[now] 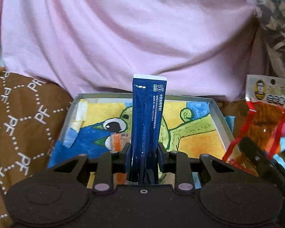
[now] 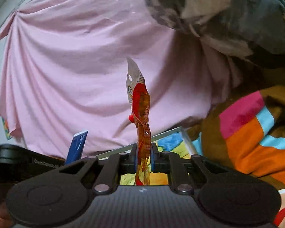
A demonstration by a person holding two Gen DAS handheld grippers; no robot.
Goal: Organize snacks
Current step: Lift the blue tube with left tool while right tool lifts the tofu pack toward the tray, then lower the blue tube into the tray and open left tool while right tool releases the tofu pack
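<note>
My left gripper (image 1: 143, 152) is shut on a dark blue stick sachet (image 1: 147, 117), held upright above a shallow grey tray (image 1: 220, 117) lined with a colourful cartoon drawing. My right gripper (image 2: 144, 158) is shut on a red and orange transparent snack packet (image 2: 141, 110) with a white header, held upright and edge-on. That packet also shows in the left wrist view (image 1: 264, 121), at the tray's right edge. The blue sachet shows in the right wrist view (image 2: 76, 146) at the lower left, with the tray's rim (image 2: 167, 134) behind the packet.
A pink cloth (image 1: 123, 38) hangs behind the tray. A brown fabric with white lettering (image 1: 18, 117) lies to its left. A brown, pink, orange and blue patterned fabric (image 2: 252, 133) lies to the right. A small orange item (image 1: 116, 139) lies in the tray.
</note>
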